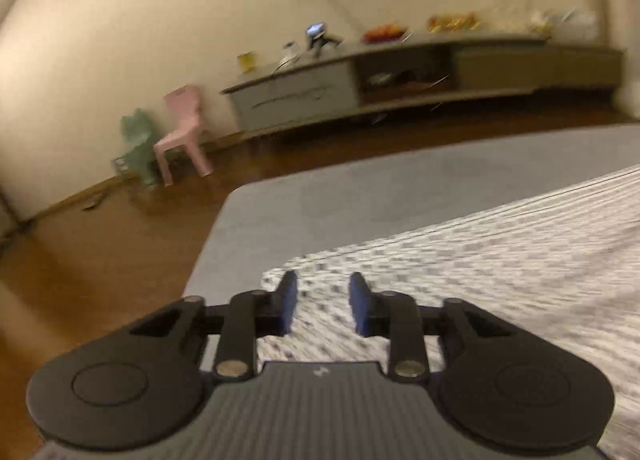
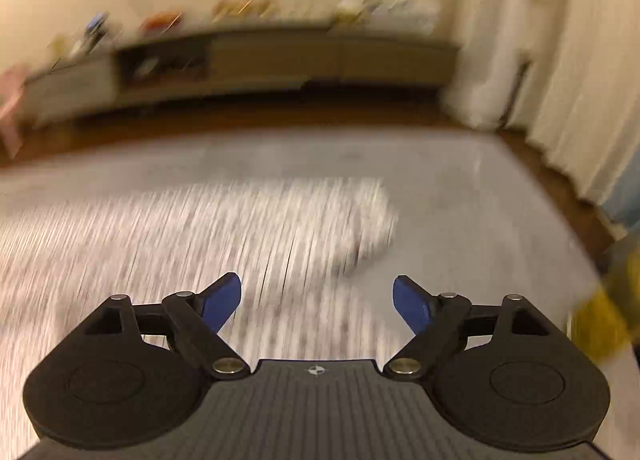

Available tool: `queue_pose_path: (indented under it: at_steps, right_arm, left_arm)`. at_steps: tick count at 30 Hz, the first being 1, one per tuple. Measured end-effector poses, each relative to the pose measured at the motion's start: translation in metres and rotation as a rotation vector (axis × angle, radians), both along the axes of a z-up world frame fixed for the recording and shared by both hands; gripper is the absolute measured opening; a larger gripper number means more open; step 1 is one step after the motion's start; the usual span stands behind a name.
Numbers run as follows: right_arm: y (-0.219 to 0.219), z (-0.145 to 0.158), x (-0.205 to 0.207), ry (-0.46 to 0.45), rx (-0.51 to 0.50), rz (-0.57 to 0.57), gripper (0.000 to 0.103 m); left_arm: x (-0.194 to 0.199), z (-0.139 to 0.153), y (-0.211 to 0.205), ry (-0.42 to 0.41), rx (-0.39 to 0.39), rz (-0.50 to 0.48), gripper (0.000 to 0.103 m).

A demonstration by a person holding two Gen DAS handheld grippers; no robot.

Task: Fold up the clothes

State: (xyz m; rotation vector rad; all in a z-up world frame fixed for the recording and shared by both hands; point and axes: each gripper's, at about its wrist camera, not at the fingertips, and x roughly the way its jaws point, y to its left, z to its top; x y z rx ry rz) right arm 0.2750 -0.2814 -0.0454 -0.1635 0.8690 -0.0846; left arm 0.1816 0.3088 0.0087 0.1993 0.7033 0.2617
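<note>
Both pairs of jaws stand released and empty: our left gripper (image 1: 323,306) narrowly parted, our right gripper (image 2: 317,302) spread wide. Our checked garment (image 1: 480,280) lies spread on the grey bed (image 1: 360,180), its long axis running left to right. Our left gripper hovers at the garment's left corner, near the bed's left edge; our right points at its blurred right end (image 2: 372,216), which lies farther ahead.

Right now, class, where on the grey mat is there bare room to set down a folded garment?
Bare mat lies beyond the patterned cloth, toward the wooden floor, and to the cloth's right. The near side is covered by cloth.
</note>
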Motion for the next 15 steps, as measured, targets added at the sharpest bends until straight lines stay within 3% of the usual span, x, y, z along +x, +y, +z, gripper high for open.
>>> queue_pose_path:
  at_steps: [3, 5, 6, 7, 9, 12, 15]
  right_arm:
    - [-0.009, 0.002, -0.048, 0.037, 0.074, 0.03, 0.084]
    - [-0.016, 0.002, -0.055, 0.051, 0.105, 0.046, 0.077]
    - [-0.019, 0.002, -0.056, 0.057, 0.118, 0.054, 0.065]
    - [-0.022, 0.002, -0.057, 0.063, 0.132, 0.062, 0.046]
    - [-0.027, 0.002, -0.064, 0.077, 0.137, 0.078, 0.028]
    - [-0.029, -0.001, -0.085, 0.097, 0.069, 0.098, 0.026]
    - [-0.03, -0.019, -0.093, 0.117, -0.002, 0.106, 0.025]
  left_arm:
    - [-0.056, 0.018, -0.003, -0.037, -0.07, 0.022, 0.046]
    - [-0.092, 0.016, 0.005, -0.028, -0.121, 0.043, 0.051]
    - [-0.106, 0.01, 0.01, -0.011, -0.142, 0.057, 0.053]
    - [-0.118, 0.003, 0.015, 0.008, -0.162, 0.076, 0.058]
    - [-0.141, -0.013, 0.025, 0.05, -0.206, 0.111, 0.061]
    - [-0.157, -0.035, 0.027, 0.101, -0.283, 0.108, 0.064]
    - [-0.158, -0.054, 0.001, 0.172, -0.217, 0.031, 0.063]
